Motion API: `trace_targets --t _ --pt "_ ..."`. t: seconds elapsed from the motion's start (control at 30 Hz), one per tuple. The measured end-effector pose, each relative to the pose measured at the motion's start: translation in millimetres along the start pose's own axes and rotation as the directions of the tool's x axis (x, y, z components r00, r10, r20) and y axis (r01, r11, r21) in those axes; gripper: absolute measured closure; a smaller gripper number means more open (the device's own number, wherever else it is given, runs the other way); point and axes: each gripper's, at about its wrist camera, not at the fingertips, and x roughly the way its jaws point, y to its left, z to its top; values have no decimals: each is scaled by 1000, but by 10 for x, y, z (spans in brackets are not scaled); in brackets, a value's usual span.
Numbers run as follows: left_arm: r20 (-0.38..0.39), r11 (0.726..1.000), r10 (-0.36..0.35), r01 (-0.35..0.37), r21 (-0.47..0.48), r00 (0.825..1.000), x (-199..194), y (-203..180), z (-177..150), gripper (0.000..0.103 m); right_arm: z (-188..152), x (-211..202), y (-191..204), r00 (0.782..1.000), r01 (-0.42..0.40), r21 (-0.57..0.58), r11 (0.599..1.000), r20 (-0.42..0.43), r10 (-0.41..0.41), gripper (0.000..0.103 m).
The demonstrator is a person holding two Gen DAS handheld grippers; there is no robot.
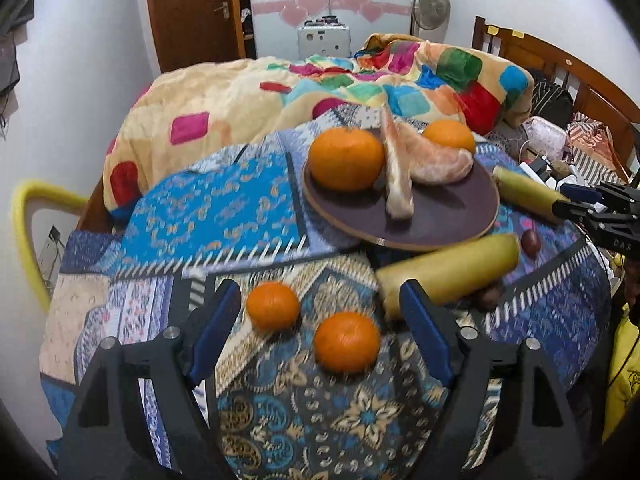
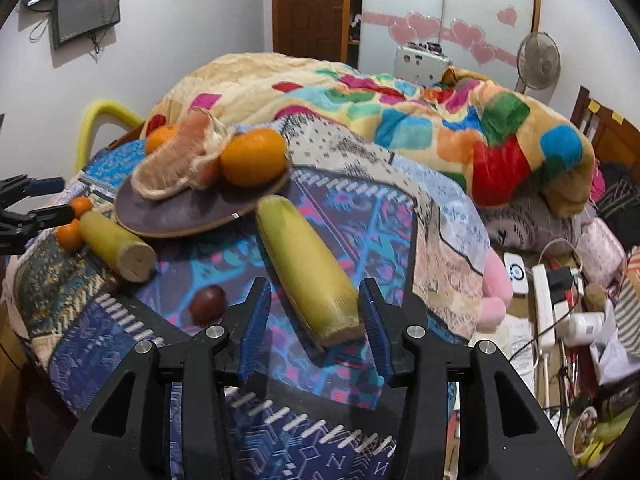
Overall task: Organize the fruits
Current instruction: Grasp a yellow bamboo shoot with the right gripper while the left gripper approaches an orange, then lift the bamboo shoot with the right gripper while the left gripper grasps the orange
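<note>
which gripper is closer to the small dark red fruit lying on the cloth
Right. The right gripper hangs open just beside the dark red fruit; the left gripper is over two oranges, across a yellow-green piece from it.

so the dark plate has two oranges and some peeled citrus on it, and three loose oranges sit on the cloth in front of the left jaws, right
Not quite: only two loose oranges sit on the cloth in front of the left gripper, not three. The left wrist view shows both. The rest holds: the dark plate carries two oranges and peeled citrus.
</note>
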Motion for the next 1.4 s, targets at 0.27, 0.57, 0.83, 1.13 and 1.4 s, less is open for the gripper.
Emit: trace_targets --t 0.27,0.57,0.83,1.13,1.4 --pt "-28 999 -30 29 -26 999 53 77 -186 29 6 159 -25 1000 3 9 1000 -27 -3 56" --pt "-43 999 -51 52 12 998 56 -93 -239 53 -116 21 49 1000 -12 18 1000 -24 12 66" --pt "-60 997 -69 67 -32 996 99 -35 -294 57 -415 -279 145 1000 -14 34 999 -18 14 68" --pt "-54 997 -72 72 -19 996 129 -80 -250 57 -274 -235 81 997 -63 66 996 -30 65 68" --pt "-52 998 -67 67 -11 996 207 -78 -182 57 -151 67 78 994 -81 71 994 -68 85 67"
